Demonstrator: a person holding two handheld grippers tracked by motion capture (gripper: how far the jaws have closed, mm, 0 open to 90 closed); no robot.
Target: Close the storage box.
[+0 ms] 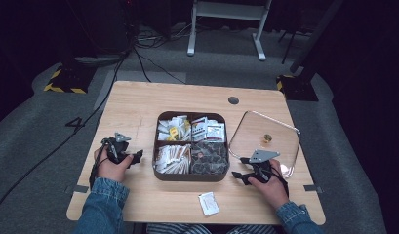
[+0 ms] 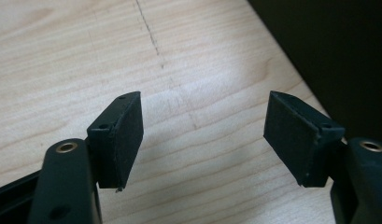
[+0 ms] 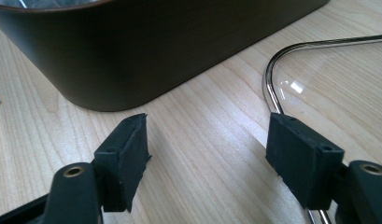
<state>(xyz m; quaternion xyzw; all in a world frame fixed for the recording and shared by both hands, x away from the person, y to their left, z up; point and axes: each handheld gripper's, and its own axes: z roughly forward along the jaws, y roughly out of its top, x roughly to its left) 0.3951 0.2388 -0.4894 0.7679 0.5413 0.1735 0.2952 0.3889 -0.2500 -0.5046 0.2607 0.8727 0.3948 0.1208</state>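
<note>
A: Biggest first?
B: Wooden bench (image 1: 138, 105), pale grain, grey floor around it.

A: On it?
B: Dark brown box (image 1: 191, 176), rounded corners, mid-bench, four compartments. Back two: small packets, white, yellow, red-printed. Front left: pale long sachets. Front right: dark packets. Same box wall close up in the right gripper view (image 3: 146, 51).

A: Lid?
B: Clear lid (image 1: 258, 131), metal rim, small brass knob in the middle, flat on the bench just right of the box. Rim corner right beside one pad in the right gripper view (image 3: 269, 86); touching or not, can't tell.

A: Left side?
B: Left tongs (image 1: 137, 158) held low over the bench, left of the box, tips aimed at its front-left corner, not touching. Wide open, nothing between the pads in the left gripper view (image 2: 205, 135), bare wood under them.

A: Right side?
B: Right tongs (image 1: 236, 175) at the box's front-right corner, between box and lid. Open too, empty, bare wood in the gap (image 3: 207, 161).

A: Anything loose?
B: One white sachet (image 1: 208, 203) flat near the front edge, apart from the box, nearer the right tongs.
</note>
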